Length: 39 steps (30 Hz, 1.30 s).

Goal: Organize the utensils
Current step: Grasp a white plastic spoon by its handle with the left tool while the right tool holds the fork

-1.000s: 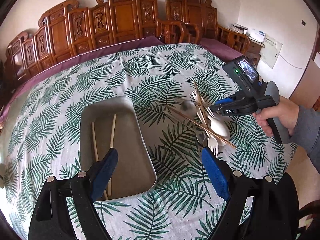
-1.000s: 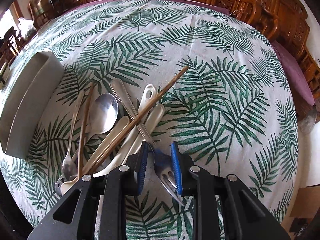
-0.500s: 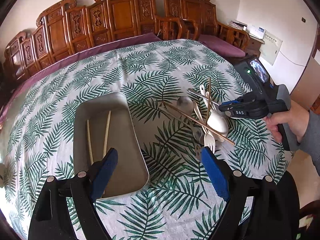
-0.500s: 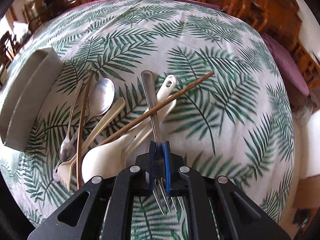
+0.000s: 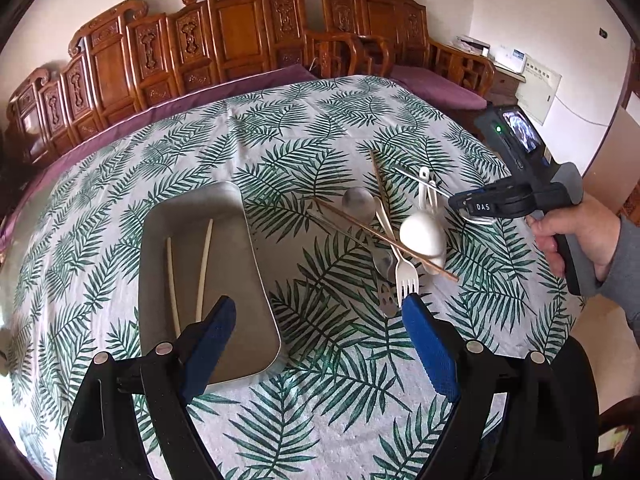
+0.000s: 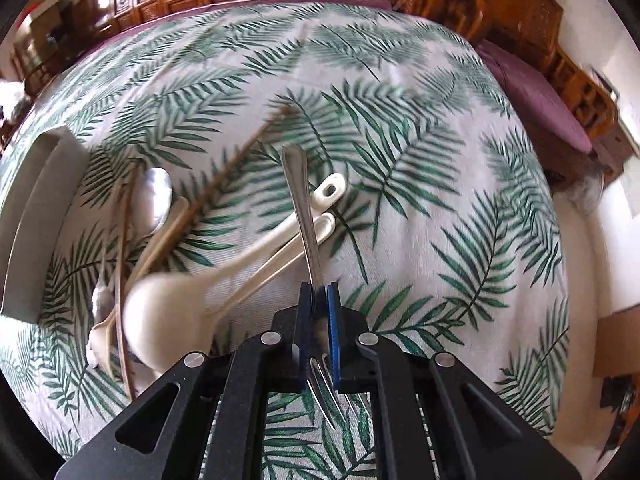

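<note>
Our right claw (image 6: 319, 316) is clamped on the metal fork (image 6: 302, 208), held above the utensil pile (image 5: 394, 236) on the palm-print worktop (image 5: 280, 140), while our left claw (image 5: 320, 336) gapes apart and empty over the grey tray (image 5: 240, 216) holding two chopsticks (image 5: 188, 276).

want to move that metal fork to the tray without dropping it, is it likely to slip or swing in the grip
The fork looks like polished steel, so probably slick against the pads. The right gripper pinches it near the prongs, leaving the long handle sticking out, so it may pivot. It looks stiff, unlikely to bend on the way to the tray.
</note>
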Tool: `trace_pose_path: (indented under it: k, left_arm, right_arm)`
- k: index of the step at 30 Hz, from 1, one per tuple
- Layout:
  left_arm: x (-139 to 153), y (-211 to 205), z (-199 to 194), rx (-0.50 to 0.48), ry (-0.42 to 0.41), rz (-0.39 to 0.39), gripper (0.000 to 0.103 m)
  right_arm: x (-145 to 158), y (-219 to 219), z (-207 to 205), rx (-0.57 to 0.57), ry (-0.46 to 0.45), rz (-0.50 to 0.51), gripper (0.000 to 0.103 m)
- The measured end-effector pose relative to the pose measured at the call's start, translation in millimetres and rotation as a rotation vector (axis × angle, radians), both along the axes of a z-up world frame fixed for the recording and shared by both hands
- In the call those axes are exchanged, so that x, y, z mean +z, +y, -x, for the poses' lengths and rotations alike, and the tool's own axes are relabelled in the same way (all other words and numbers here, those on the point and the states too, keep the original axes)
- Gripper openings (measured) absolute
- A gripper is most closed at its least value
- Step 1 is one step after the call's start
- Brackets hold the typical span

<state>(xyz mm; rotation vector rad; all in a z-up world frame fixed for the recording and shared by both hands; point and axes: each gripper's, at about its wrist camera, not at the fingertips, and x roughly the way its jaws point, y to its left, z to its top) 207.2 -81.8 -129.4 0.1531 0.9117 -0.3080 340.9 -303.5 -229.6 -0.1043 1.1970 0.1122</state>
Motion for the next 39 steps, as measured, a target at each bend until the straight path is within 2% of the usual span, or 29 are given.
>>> trace_pose_path:
  k: [10,13,15,16,17,19,22,28,32,39]
  left_arm:
    - [-2,2,-1,0.012,0.008,-0.011,0.082]
    - [-3,0,-1,0.009,0.011,-0.017,0.082]
    - [-5,-1,-2,0.01,0.014,-0.02,0.082]
    - [-6,-2,-3,0.011,0.016,-0.02,0.082]
    - [-7,-3,-4,0.012,0.019,-0.022,0.082]
    - [-9,-7,-7,0.011,0.021,-0.026,0.082]
    - [-11,-13,-13,0.006,0.026,-0.031,0.082]
    - [-18,-32,-29,-0.016,0.031,-0.042,0.082]
    - [-24,-54,-48,-0.06,0.02,-0.07,0.082]
    - [-28,-92,-82,-0.151,0.016,-0.069,0.082]
  right_arm:
    - [-8,3,-8,0.039,-0.017,0.026,0.014]
    - [-9,4,-15,0.054,-0.032,0.039,0.022]
    - [-9,3,-17,0.064,-0.035,0.032,0.022]
    - [-9,3,-18,0.065,-0.034,0.028,0.019]
    - [-9,2,-18,0.071,-0.027,0.008,0.01]
    - [-9,4,-15,0.08,-0.026,0.008,0.008]
    - [-7,6,-5,0.074,-0.025,-0.011,0.008]
    - [9,-3,25,0.04,-0.079,-0.062,0.008]
    - [15,-17,42,0.003,-0.089,-0.103,0.008]
    - [11,-41,71,-0.051,-0.084,-0.166,0.008]
